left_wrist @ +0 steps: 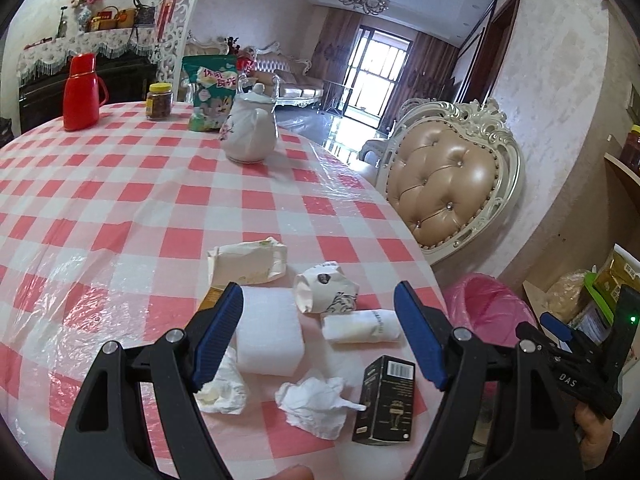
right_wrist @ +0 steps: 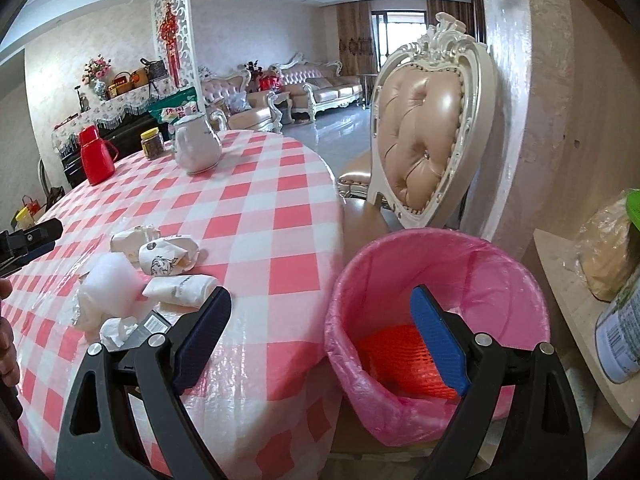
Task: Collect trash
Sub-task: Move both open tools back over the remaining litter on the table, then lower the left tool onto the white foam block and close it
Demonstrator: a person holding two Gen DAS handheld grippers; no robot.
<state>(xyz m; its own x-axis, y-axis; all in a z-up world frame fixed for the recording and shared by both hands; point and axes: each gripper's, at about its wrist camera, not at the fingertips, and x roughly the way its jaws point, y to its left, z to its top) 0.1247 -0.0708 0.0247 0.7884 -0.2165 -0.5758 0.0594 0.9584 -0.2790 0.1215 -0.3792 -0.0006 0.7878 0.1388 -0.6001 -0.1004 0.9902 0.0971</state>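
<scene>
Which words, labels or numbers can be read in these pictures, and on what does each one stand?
"DAS": white letters on the right gripper, seen from the left wrist.
Snack bag: large Chinese characters, too blurred to read.
Black box: a barcode and small print, too small to read.
Crushed cup: a dark logo, not legible.
Roll: a line of print, too small to read.
</scene>
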